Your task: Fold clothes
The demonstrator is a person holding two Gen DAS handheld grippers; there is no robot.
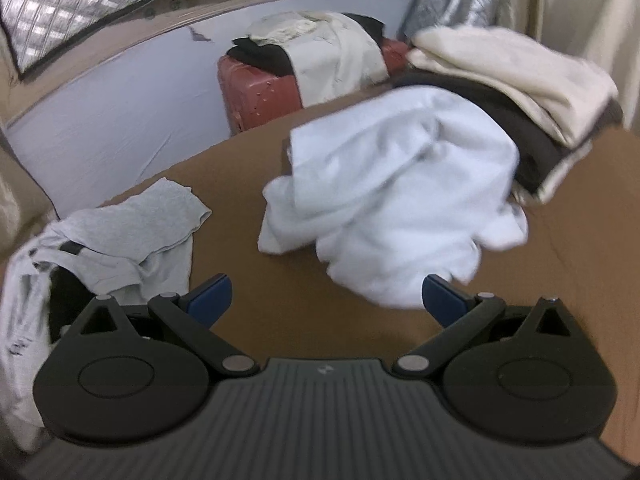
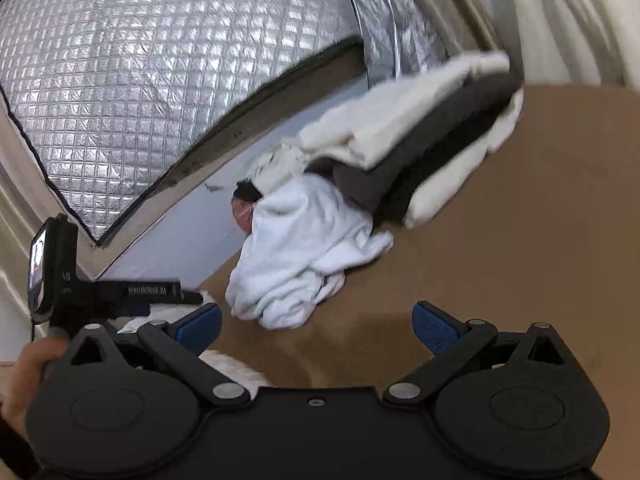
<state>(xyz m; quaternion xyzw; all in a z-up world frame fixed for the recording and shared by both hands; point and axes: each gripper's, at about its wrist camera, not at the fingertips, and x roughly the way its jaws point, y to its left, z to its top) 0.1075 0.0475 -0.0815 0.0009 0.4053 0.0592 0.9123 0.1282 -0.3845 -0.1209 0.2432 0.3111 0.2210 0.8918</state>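
On the brown tabletop (image 1: 248,168): unfolded garments, both hand-held grippers empty.
White crumpled garment (image 1: 400,200) lies centre frame; folded cream-and-dark stack (image 1: 520,92) touches it at upper right; grey garment (image 1: 120,236) lies at lower left. Left hand-held gripper (image 1: 326,300) and right hand-held gripper (image 2: 318,326): fingers spread apart, above bare tabletop.

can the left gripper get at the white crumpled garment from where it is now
Probably yes. The left gripper is open and empty, and the white crumpled garment lies just ahead of its right finger on the brown surface, nothing between them.
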